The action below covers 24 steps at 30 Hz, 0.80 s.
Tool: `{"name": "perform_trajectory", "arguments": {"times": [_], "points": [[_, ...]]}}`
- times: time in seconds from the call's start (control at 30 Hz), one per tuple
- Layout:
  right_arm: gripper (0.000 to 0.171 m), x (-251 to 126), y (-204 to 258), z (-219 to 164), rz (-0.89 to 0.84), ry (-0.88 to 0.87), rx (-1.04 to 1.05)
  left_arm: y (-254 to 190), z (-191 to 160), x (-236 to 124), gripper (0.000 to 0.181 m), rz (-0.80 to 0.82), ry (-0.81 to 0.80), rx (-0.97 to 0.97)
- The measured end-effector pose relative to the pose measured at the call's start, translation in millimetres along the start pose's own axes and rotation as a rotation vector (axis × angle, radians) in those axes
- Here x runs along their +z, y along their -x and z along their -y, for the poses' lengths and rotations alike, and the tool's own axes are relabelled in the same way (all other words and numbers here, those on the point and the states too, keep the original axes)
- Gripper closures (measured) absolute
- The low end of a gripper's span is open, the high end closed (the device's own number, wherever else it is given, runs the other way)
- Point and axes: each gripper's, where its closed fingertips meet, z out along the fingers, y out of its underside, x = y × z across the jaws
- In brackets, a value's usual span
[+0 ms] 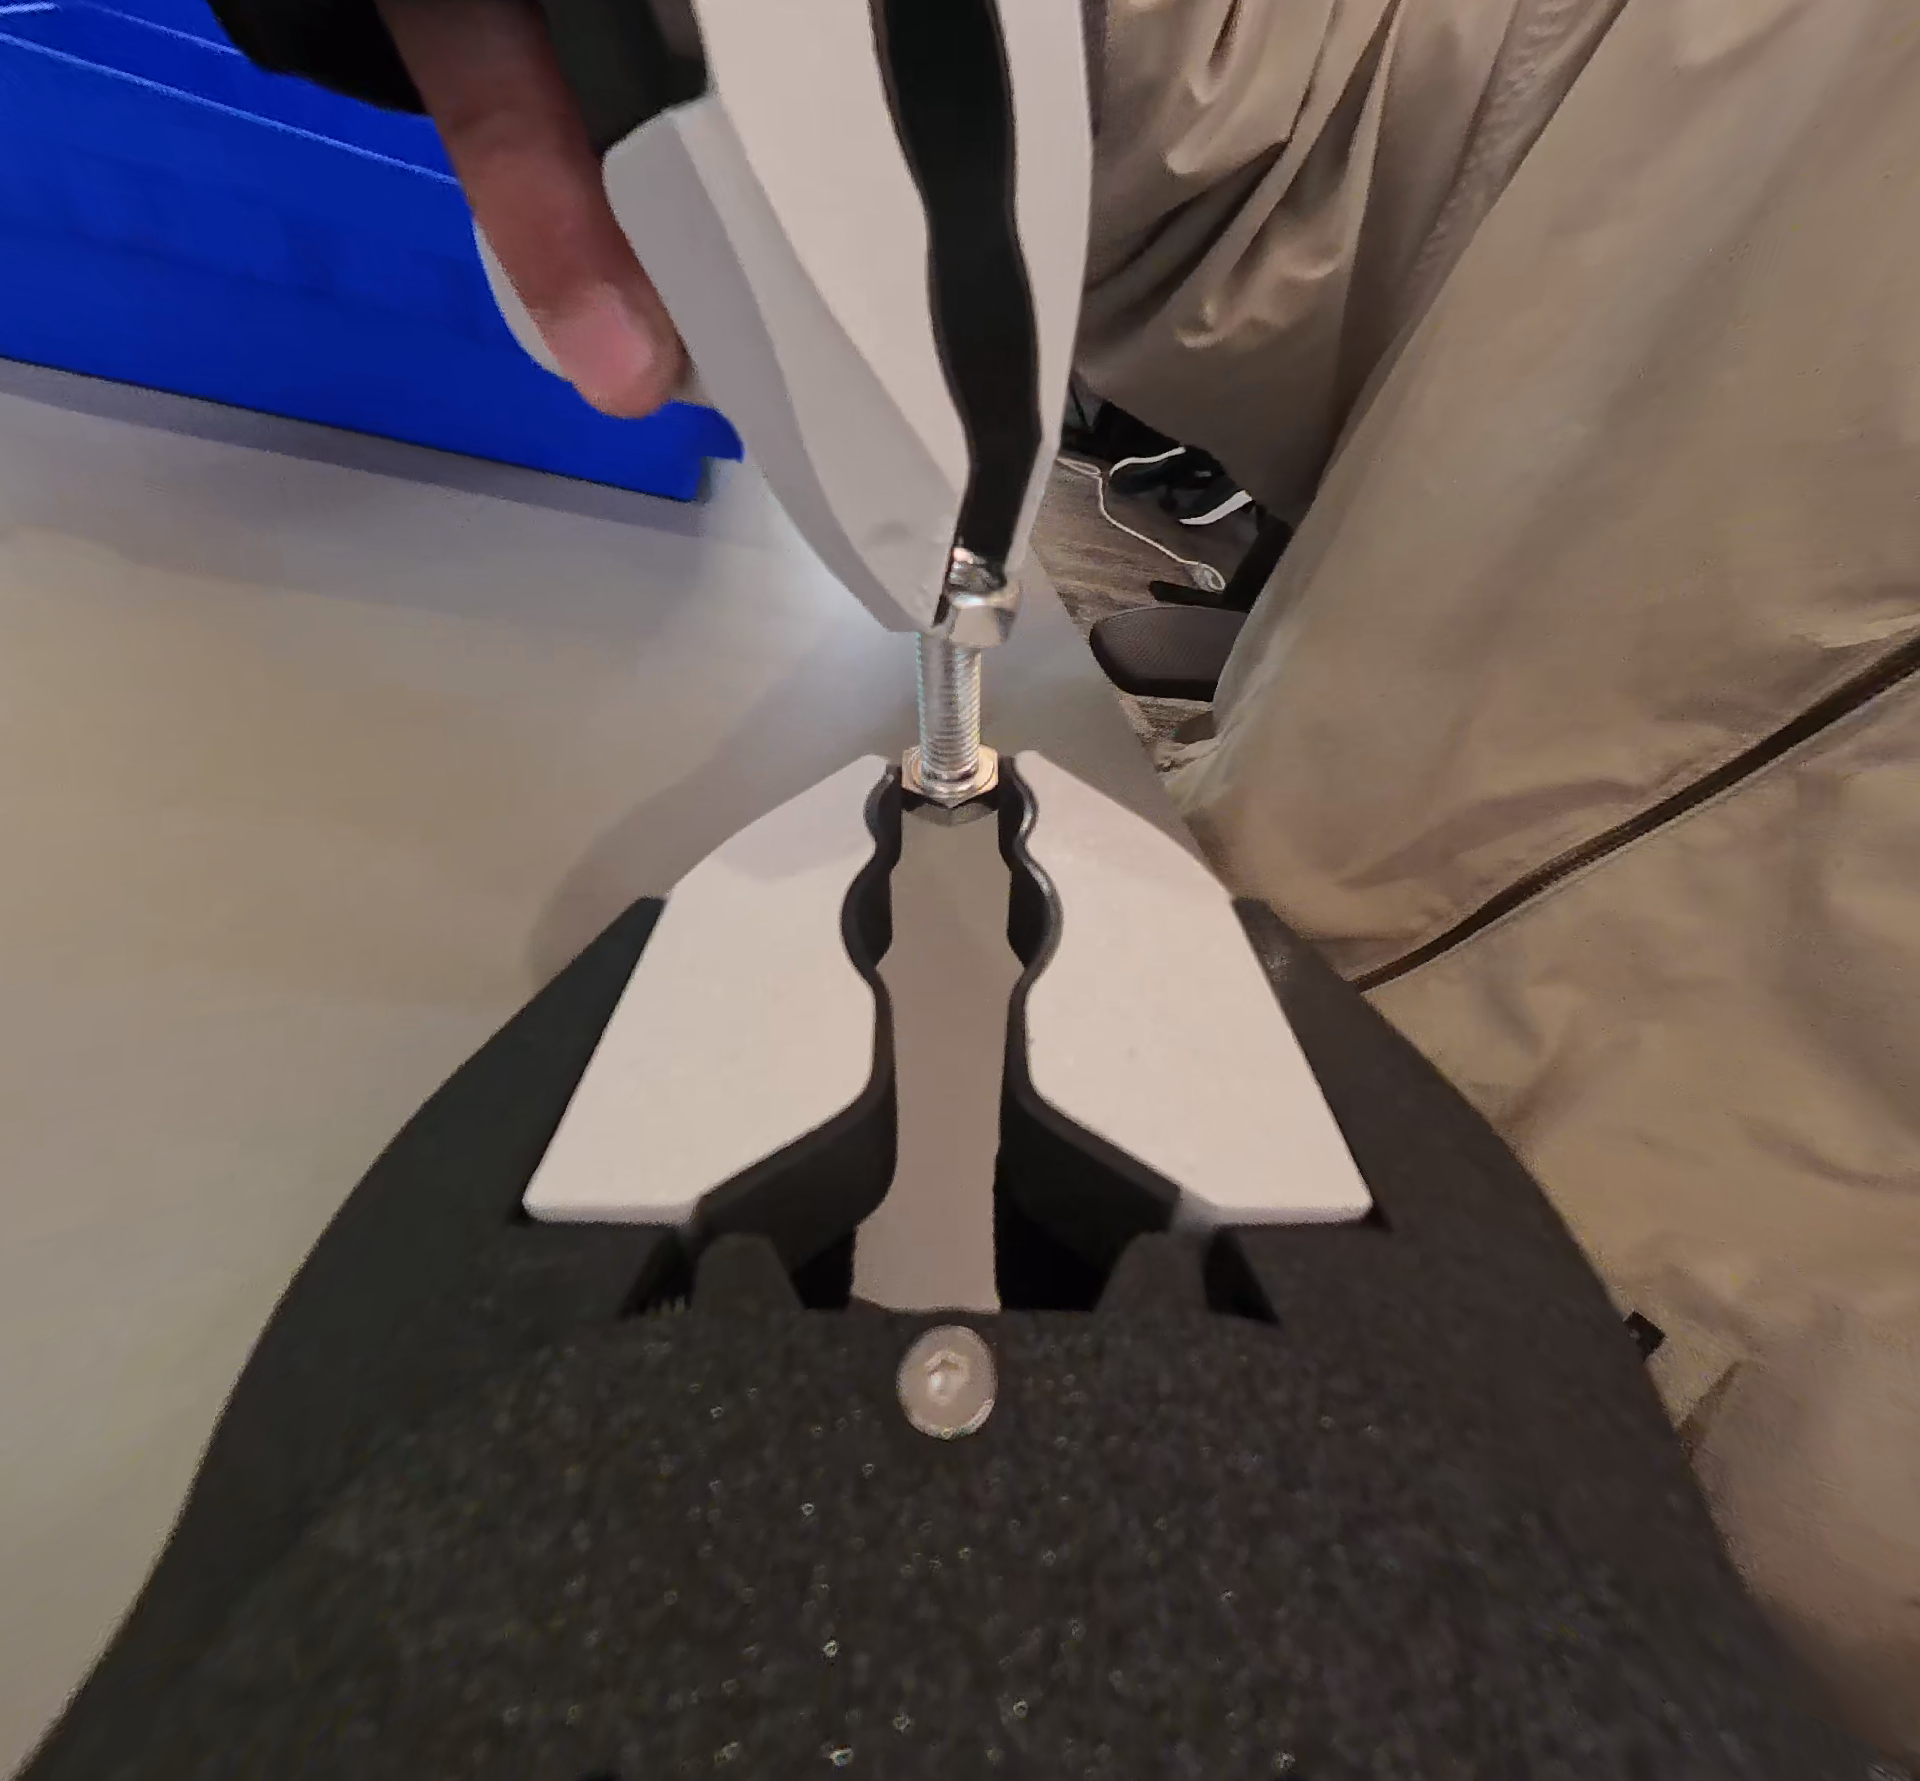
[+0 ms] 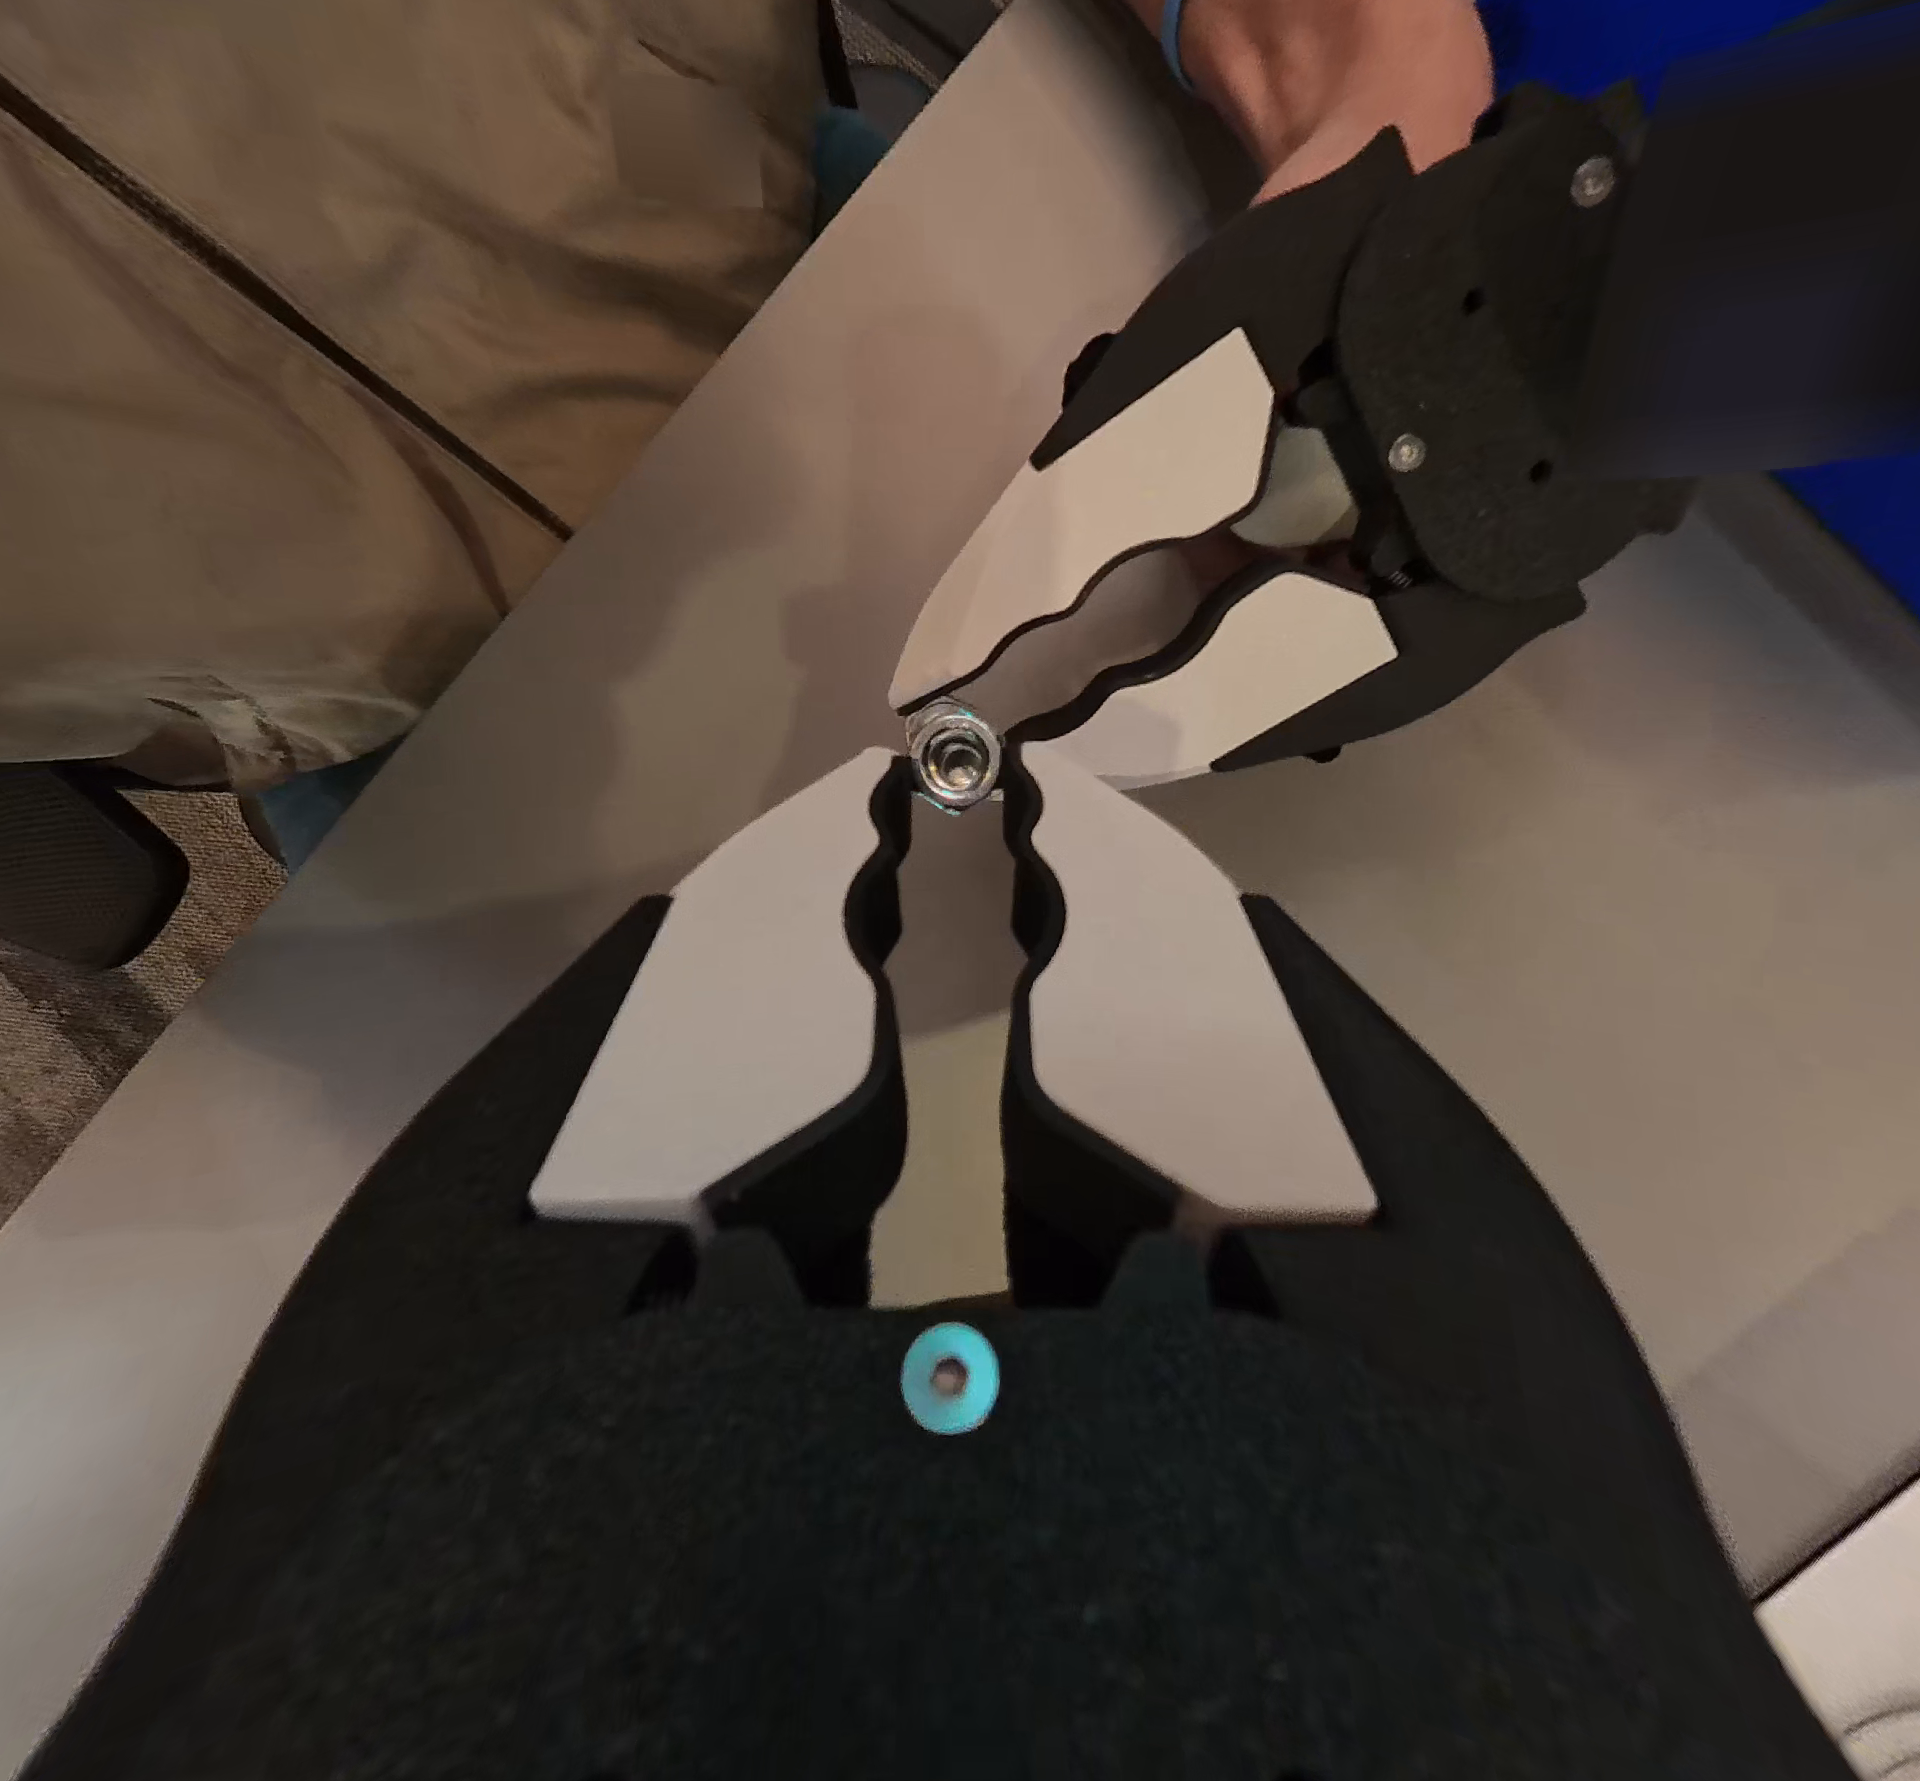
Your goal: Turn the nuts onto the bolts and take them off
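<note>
Left claw clamped on nut threaded on bolt. Right claw clamped on bolt head, at top in left wrist view. Bolt upright between both claws, held above white desk. Blue bin on desk behind. Beige jacket beside desk edge.

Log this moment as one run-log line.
left gripper: shut on nut | right gripper: shut on bolt head | nut at the shank's far end from the head | held above table
</note>
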Motion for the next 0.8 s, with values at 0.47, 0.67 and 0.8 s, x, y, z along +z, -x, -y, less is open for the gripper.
{"name": "perform_trajectory", "arguments": {"times": [0.47,0.67,0.8], "points": [[0.154,-9,-29,-14,-0.107,-0.015,0.184,34,5,-13,0.165,0.220,-0.033,0.020],[0.154,-15,-47,-24,-0.189,-0.007,0.296,58,8,-23,0.165,0.399,-0.044,0.052],[0.154,-16,-55,-31,-0.246,0.019,0.357,70,8,-28,0.165,0.515,-0.033,0.085]]}}
